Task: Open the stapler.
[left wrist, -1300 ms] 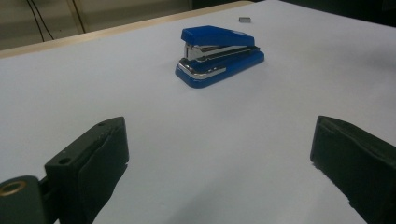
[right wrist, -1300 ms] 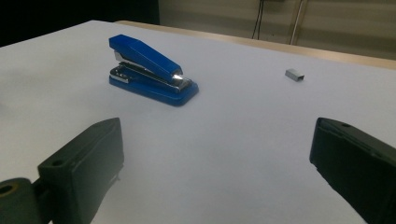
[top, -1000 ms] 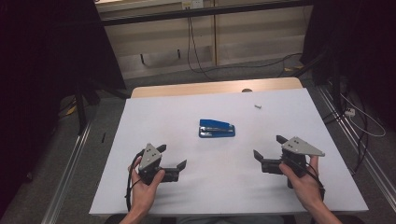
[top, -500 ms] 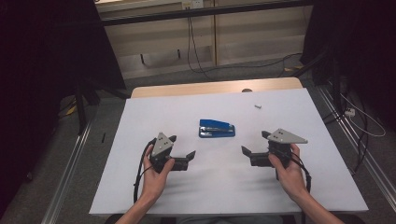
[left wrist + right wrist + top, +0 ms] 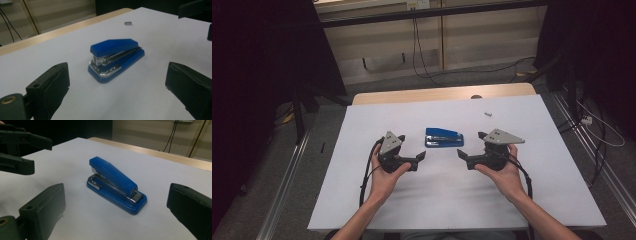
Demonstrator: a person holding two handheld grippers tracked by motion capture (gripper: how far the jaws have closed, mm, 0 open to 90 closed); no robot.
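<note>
**Flanking the stapler, both sets of jaws wide**

Hovering mid-frame in the high view, the left gripper (image 5: 421,158) and right gripper (image 5: 462,156) are gaping open, empty, tips facing inward. The blue stapler (image 5: 444,137) is lying just above the gap between them on the white table (image 5: 362,200), long axis left-right, roughly equally near both.

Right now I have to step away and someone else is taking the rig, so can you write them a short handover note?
Left tongs: open, empty, held just above the table, short of the blue stapler on its left side.
Right tongs: open, empty, short of the stapler on its right side.
Stapler: flat on the white table between the two, closed, touched by neither; its metal-nosed end points toward the left tongs.
A small grey piece lies farther back, apart from everything.
Done: both tongs are lined up on the stapler.
Left: close in and grip it; nothing is held yet.
</note>
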